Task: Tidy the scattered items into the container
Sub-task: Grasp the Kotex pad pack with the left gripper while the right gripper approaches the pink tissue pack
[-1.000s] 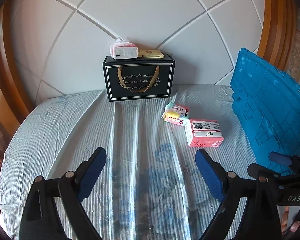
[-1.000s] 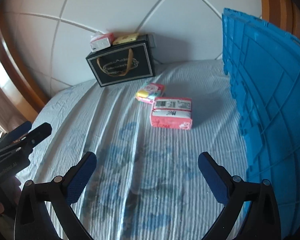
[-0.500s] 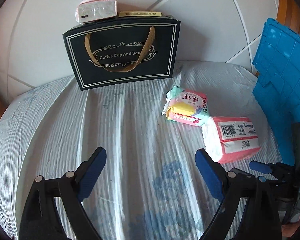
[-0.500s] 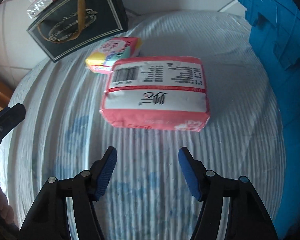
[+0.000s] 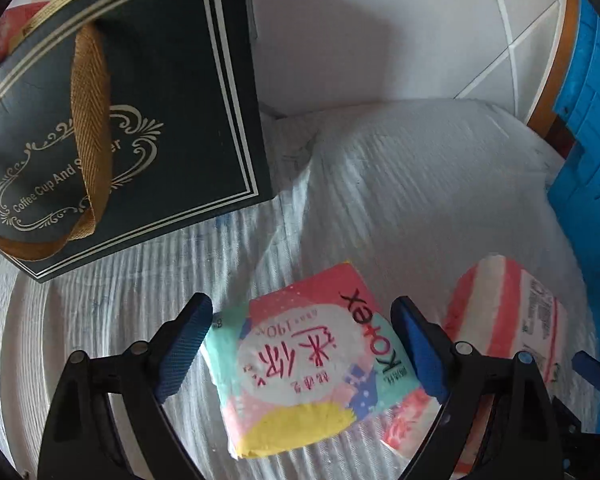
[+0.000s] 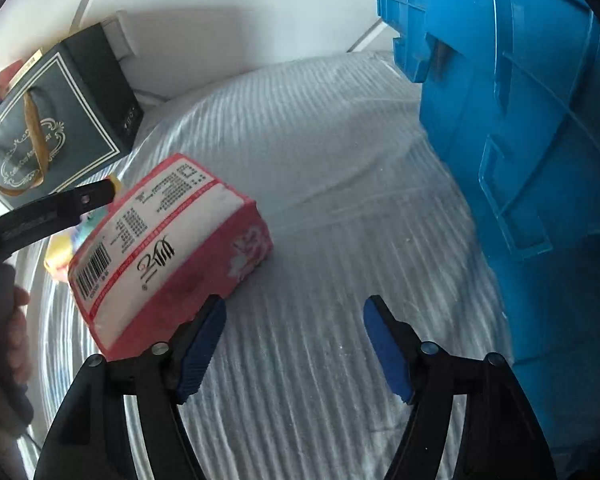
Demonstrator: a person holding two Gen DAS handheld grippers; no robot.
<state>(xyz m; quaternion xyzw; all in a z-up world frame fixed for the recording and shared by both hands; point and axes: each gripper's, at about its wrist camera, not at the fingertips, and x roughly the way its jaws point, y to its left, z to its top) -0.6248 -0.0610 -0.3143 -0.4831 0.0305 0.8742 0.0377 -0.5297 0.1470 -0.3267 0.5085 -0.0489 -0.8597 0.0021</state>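
A pastel Kotex pad pack (image 5: pixel 308 364) lies on the striped cloth, between the open blue pads of my left gripper (image 5: pixel 302 344), which do not press it. A pink pack with a barcode (image 6: pixel 160 248) lies just right of it, also in the left wrist view (image 5: pixel 512 320). My right gripper (image 6: pixel 294 344) is open and empty, its left finger (image 6: pixel 200 340) close to the pink pack's near corner. The blue crate (image 6: pixel 520 140) stands on the right.
A black gift bag with a gold handle (image 5: pixel 100 120) stands at the back left against the white padded wall. A pink tissue pack (image 5: pixel 4 32) lies on top of it. The left gripper's arm (image 6: pixel 52 208) shows left of the pink pack.
Both grippers have moved forward and down. The left one now straddles the Kotex pack. The right one has come up beside the pink pack, which now looks tilted.
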